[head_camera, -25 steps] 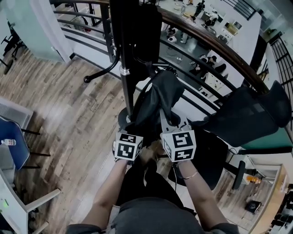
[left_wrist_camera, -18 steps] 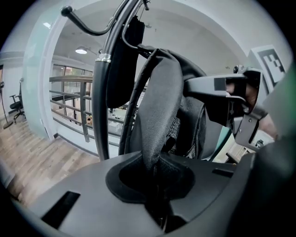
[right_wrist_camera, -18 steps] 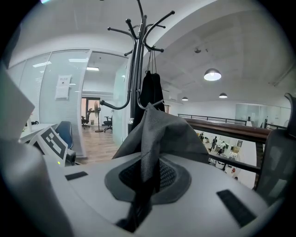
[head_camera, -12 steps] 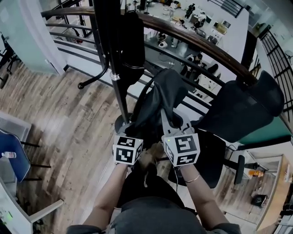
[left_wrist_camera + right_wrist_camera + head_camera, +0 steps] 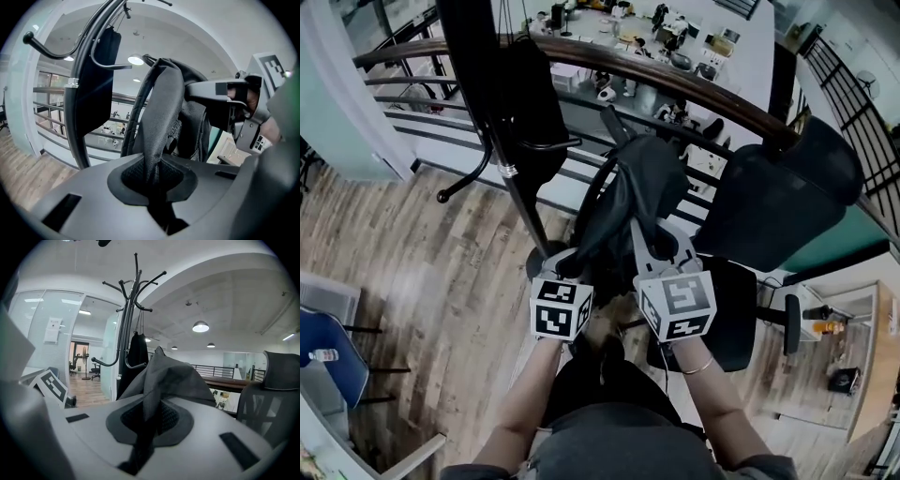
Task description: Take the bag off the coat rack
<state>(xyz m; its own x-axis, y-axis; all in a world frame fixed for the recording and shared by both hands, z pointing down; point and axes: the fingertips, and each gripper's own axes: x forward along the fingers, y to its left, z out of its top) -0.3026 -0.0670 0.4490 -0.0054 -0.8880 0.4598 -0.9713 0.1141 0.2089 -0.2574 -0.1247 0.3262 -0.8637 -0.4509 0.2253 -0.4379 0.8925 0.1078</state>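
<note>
Closest to the camera, at the bottom middle of the head view, both grippers sit side by side, and each one is pinching the bag. The left gripper (image 5: 154, 190) has its jaws clamped on a fold of woven fabric, and the right gripper (image 5: 143, 427) is closed on another fold of the same cloth.

The bag (image 5: 630, 187) rises from the jaws toward the middle of the frame. It's dark grey to black, soft and slumped, with creases all over. The weave looks coarse up close, and there's a bit of mesh in the left gripper view. A dark strap loops along its left edge up to a peak at the top. I can't tell whether that strap is caught on anything.

Just left of the bag is the coat rack (image 5: 502, 164), a black pole with curved hooks. A second black item (image 5: 530, 94) hangs from it at upper left.

To the right is a black mesh office chair (image 5: 773, 197). Behind all that, a wooden-topped railing (image 5: 684, 82) curves across the top.
</note>
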